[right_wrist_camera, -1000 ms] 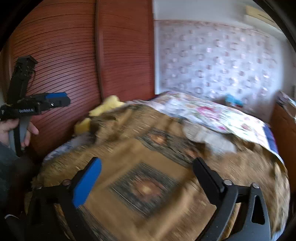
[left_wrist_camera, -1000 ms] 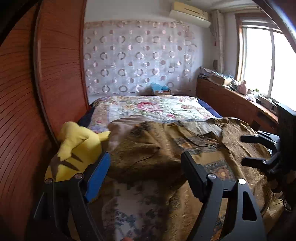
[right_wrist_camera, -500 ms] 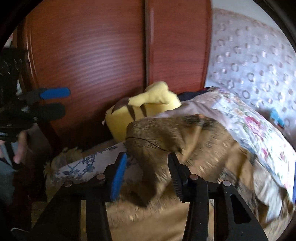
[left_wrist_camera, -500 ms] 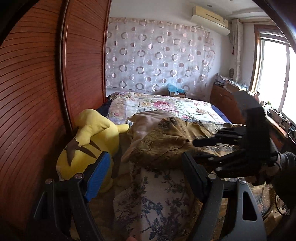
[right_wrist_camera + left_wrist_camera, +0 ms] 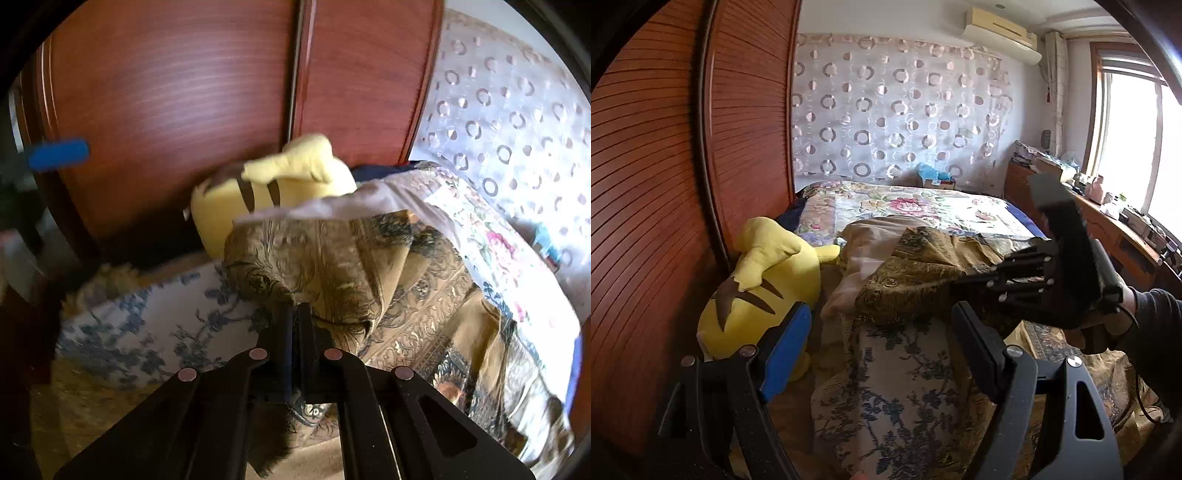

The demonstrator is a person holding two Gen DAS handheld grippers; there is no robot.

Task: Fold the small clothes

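Now right gripper point(image 5: 295, 325) fingers clamped on gold patterned cloth point(image 5: 317, 258), left gripper point(image 5: 882, 339) fingers spread, holding nothing

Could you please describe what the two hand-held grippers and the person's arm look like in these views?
The left hand-held gripper is a black frame with silver rivets; one finger carries a blue pad, the other finger is black. The right hand-held gripper has the same black frame and rivets. The hand gripping its black handle emerges from a dark sleeve, with a thin black cable below.
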